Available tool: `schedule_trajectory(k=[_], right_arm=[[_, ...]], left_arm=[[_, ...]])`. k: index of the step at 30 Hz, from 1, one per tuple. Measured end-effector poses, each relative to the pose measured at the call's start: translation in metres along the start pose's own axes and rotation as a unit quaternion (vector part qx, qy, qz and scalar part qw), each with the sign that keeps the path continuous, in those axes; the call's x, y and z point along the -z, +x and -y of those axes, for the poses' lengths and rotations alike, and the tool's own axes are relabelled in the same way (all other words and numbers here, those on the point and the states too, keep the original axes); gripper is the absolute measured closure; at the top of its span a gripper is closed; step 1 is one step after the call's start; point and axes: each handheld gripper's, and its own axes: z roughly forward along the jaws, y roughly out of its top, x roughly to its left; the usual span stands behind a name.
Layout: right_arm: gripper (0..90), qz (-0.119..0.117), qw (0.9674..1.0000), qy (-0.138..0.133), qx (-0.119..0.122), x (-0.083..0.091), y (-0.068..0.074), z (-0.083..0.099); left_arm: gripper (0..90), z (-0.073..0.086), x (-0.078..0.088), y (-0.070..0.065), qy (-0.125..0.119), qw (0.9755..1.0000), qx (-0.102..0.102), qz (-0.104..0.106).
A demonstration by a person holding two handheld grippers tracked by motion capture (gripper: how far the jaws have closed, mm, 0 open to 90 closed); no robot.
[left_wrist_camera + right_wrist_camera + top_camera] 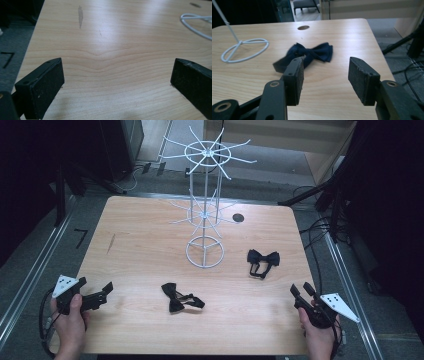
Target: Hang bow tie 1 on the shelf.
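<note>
Dark bow ties — one (263,258) right of the white wire rack (205,215), another (176,297) nearer — lie on the counter (140,250). Left hand-held gripper (106,290) and right hand-held gripper (302,289) gape empty; probably best pinch the knot.

Left gripper (105,289) and right gripper (302,289), jaws apart, hand-held.

Dim surroundings, overhead glare on the table (120,37), and the bow tie (312,53) looks slightly blurred.
</note>
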Motion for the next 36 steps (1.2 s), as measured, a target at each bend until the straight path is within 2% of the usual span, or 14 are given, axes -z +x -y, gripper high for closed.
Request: schedule_trajectory(k=[2, 6, 10, 25, 36], right_arm=[[47.4, -0.012, 0.9998, -0.001, 0.012, -0.004, 0.008, -0.006], [47.6, -0.018, 0.9996, 0.001, 0.022, -0.01, 0.015, -0.01], [48.0, -0.02, 0.9994, 0.009, 0.025, -0.016, 0.017, -0.013], [48.6, -0.017, 0.9985, 0.008, 0.051, -0.048, 0.032, -0.029], [48.8, -0.023, 0.9966, 0.029, 0.074, -0.074, 0.041, -0.031]], left_arm=[[0.0, 0.0, 0.0, -0.002, 0.005, 0.9999, -0.006, -0.009], [0.0, 0.0, 0.0, -0.003, 0.0, 0.9999, -0.01, -0.014], [0.0, 0.0, 0.0, -0.002, 0.002, 0.9999, -0.006, -0.011], [0.0, 0.001, 0.003, -0.004, -0.012, 0.9997, -0.019, -0.002], [0.5, 0.001, 0.003, -0.004, -0.015, 0.9996, -0.022, 0.004]])
